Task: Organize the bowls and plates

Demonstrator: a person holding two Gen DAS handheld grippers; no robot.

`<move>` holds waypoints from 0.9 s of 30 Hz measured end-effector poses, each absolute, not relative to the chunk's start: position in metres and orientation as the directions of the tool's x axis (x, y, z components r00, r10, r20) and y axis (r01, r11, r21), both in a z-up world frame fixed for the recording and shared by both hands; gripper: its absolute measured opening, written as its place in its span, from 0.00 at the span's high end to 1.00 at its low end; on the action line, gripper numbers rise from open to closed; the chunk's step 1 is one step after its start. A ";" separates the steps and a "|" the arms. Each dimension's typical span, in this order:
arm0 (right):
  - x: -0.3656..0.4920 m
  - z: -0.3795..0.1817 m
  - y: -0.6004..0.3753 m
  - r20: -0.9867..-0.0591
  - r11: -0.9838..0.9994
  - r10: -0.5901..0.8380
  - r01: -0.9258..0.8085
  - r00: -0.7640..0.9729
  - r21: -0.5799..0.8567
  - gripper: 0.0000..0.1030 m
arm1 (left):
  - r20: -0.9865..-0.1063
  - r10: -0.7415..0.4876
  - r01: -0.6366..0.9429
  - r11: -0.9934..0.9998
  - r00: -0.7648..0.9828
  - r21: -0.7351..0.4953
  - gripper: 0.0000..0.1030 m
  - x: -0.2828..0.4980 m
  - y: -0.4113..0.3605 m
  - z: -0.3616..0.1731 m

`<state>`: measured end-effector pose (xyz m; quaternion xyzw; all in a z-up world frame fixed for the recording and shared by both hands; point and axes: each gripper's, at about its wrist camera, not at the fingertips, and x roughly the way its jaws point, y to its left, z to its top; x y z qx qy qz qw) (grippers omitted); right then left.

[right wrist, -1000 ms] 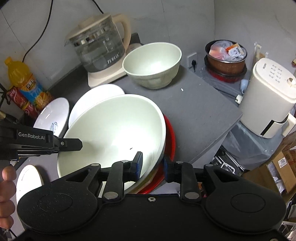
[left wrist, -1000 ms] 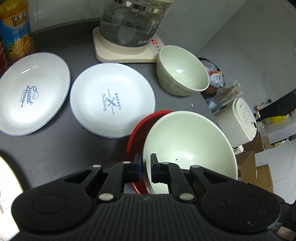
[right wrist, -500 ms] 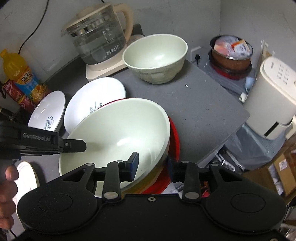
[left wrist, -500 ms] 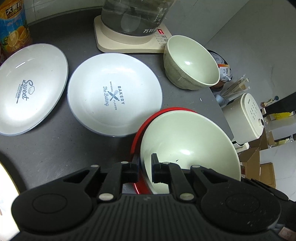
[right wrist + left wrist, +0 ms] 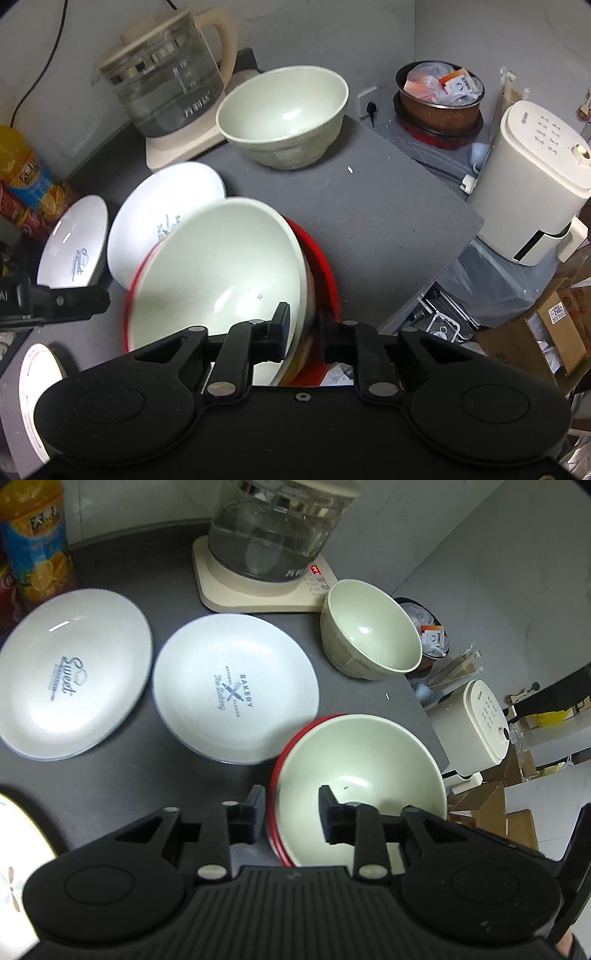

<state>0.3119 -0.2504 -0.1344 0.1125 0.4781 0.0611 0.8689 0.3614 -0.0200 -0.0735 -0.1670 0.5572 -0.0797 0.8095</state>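
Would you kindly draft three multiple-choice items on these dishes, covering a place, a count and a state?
1. The big pale green bowl sits in:
A. a red bowl
B. a white plate
C. the glass kettle

2. Pale green bowls in view:
A. one
B. two
C. four

3. The smaller pale green bowl is:
A. upside down
B. upright and empty
C. full of packets

A: the red bowl's rim rings it.
B: one nested, one near the glass kettle.
B: its bare inside shows.
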 end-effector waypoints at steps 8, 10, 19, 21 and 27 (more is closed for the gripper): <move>0.286 -0.104 -0.255 -0.756 0.956 0.203 0.042 0.622 0.291 0.49 | -0.859 -0.331 -0.012 0.931 0.390 -0.364 0.52 0.346 -0.007 -0.059; 0.278 -0.097 -0.254 -0.741 0.954 0.198 0.047 0.642 0.296 0.42 | -0.851 -0.333 0.009 0.933 0.405 -0.361 0.49 0.341 -0.004 -0.053; 0.264 -0.077 -0.259 -0.688 0.947 0.183 0.061 0.702 0.315 0.20 | -0.835 -0.343 0.050 0.933 0.431 -0.357 0.38 0.333 -0.003 -0.039; 0.269 -0.077 -0.263 -0.684 0.948 0.175 0.068 0.708 0.312 0.19 | -0.833 -0.340 0.055 0.934 0.437 -0.353 0.36 0.336 -0.006 -0.037; 0.293 -0.078 -0.278 -0.676 0.944 0.182 0.067 0.714 0.324 0.19 | -0.829 -0.323 0.039 0.938 0.457 -0.344 0.34 0.354 -0.019 -0.037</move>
